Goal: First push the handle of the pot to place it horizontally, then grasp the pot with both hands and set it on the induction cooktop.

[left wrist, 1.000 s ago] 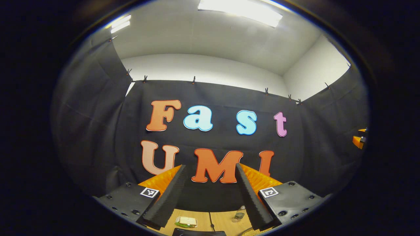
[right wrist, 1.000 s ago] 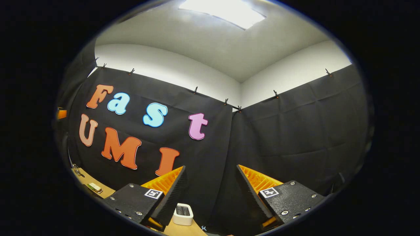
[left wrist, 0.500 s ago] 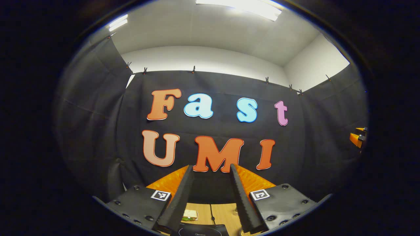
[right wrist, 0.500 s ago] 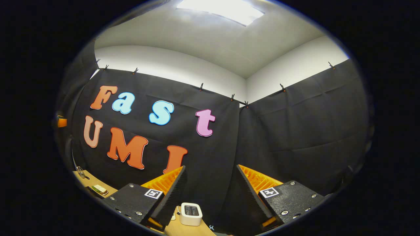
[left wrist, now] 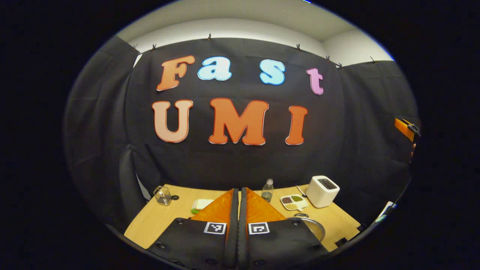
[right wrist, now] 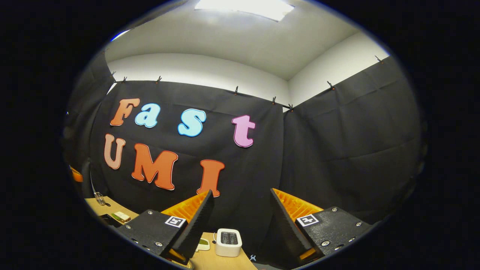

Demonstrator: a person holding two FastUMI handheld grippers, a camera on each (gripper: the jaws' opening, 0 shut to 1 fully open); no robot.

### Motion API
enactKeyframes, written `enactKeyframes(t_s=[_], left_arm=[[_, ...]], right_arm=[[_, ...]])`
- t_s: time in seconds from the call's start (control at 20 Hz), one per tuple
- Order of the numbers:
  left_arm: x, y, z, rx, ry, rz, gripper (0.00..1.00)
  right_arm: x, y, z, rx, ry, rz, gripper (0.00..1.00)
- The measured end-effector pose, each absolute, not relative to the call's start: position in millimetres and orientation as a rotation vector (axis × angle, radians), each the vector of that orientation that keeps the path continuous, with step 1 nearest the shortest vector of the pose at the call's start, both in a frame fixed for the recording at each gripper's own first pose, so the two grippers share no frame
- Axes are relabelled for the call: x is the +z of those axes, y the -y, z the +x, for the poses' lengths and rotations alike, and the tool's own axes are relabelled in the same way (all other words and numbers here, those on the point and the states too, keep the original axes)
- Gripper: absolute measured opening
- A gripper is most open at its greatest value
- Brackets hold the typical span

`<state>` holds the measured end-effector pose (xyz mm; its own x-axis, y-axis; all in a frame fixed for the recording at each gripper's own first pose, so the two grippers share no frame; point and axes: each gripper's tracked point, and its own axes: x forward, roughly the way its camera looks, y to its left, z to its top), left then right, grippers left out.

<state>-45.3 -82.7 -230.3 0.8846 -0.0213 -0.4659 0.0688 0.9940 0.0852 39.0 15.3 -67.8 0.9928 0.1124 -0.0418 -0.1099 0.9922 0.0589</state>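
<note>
In the left gripper view, the left gripper (left wrist: pixel 238 202) is seen with its two fingers pressed flat together on nothing, raised above a wooden table (left wrist: pixel 157 221); just to their right, a curved metal rim, apparently the pot (left wrist: pixel 313 225), is partly hidden behind the gripper body. Farther back on the table are found a compartmented dish (left wrist: pixel 293 201), a white toaster (left wrist: pixel 322 191), a small bottle (left wrist: pixel 267 190) and a clear glass jug (left wrist: pixel 162 195). In the right gripper view, the right gripper (right wrist: pixel 240 210) is held with its fingers spread wide and empty, and the toaster (right wrist: pixel 228 242) is seen between them beyond the tips, before the black cloth wall (right wrist: pixel 337 150).
</note>
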Motion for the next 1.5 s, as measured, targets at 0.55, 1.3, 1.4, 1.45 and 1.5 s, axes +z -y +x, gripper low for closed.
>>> enactKeyframes(t_s=[0.55, 1.3, 1.4, 1.45, 1.5], left_arm=[[-440, 161, -157, -0.016, -1.109, -0.065, 0.08], [-562, 230, -259, 0.111, -1.603, -0.425, 0.08], [-572, 228, -260, 0.134, -1.624, -0.428, 0.08], [-574, 229, -259, 0.141, -1.631, -0.437, 0.08], [-579, 230, -260, 0.143, -1.638, -0.431, 0.08]], right_arm=[[-120, 30, 40, 0.153, -0.107, 0.043, 0.94], [-159, 62, 28, 0.132, -0.174, 0.098, 0.92], [-160, 67, 28, 0.119, -0.177, 0.101, 0.95], [-160, 69, 28, 0.113, -0.177, 0.102, 0.95], [-160, 71, 29, 0.108, -0.177, 0.103, 0.95]])
